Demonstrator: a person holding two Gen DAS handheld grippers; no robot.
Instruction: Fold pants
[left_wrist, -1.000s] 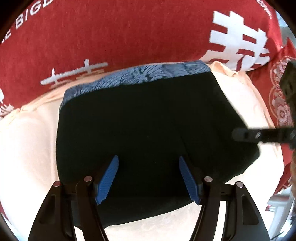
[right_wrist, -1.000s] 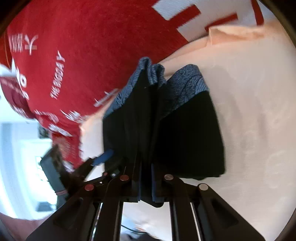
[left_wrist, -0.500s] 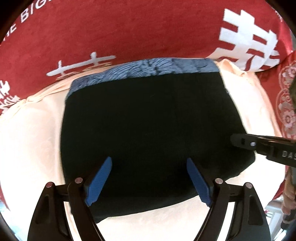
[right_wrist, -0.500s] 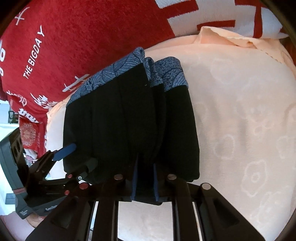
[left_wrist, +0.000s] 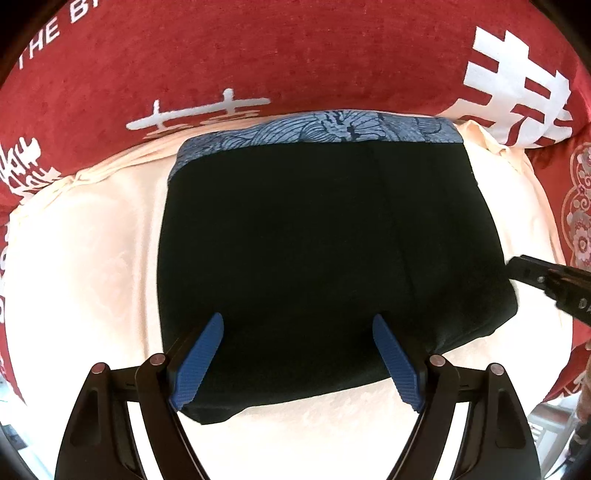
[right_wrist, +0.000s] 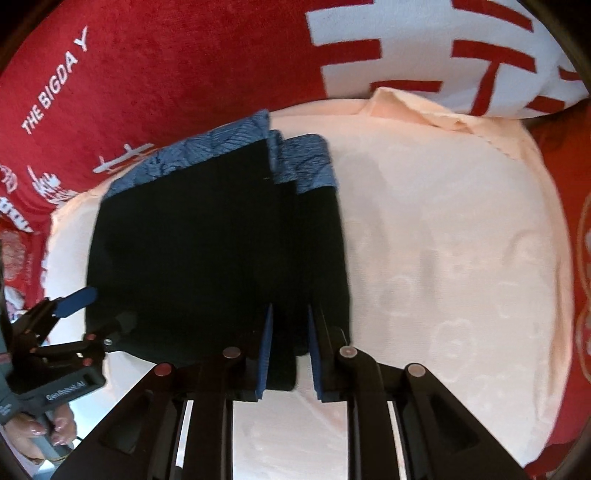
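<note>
Black pants (left_wrist: 314, 240) with a blue patterned waistband (left_wrist: 314, 129) lie folded into a flat rectangle on a peach cloth. My left gripper (left_wrist: 297, 321) points down over their near edge, open wide, its blue pads clear of the fabric. In the right wrist view the pants (right_wrist: 184, 240) show stacked layers at their right side. My right gripper (right_wrist: 290, 312) straddles the near right corner; its jaws are opening, the folded edge lies loose between the pads with a gap showing. The right gripper (left_wrist: 517, 267) enters the left wrist view from the right.
The peach cloth (right_wrist: 443, 258) covers a cushion-like surface, with a rumpled edge at the back. A red blanket (left_wrist: 258, 55) with white lettering lies behind and around it. A hand (right_wrist: 33, 432) holds the left gripper (right_wrist: 103, 312) at the lower left.
The right gripper's jaws have parted from their grip on the fold, and the bunched layers have settled flat. The left gripper's jaws stand wider than a second ago.
</note>
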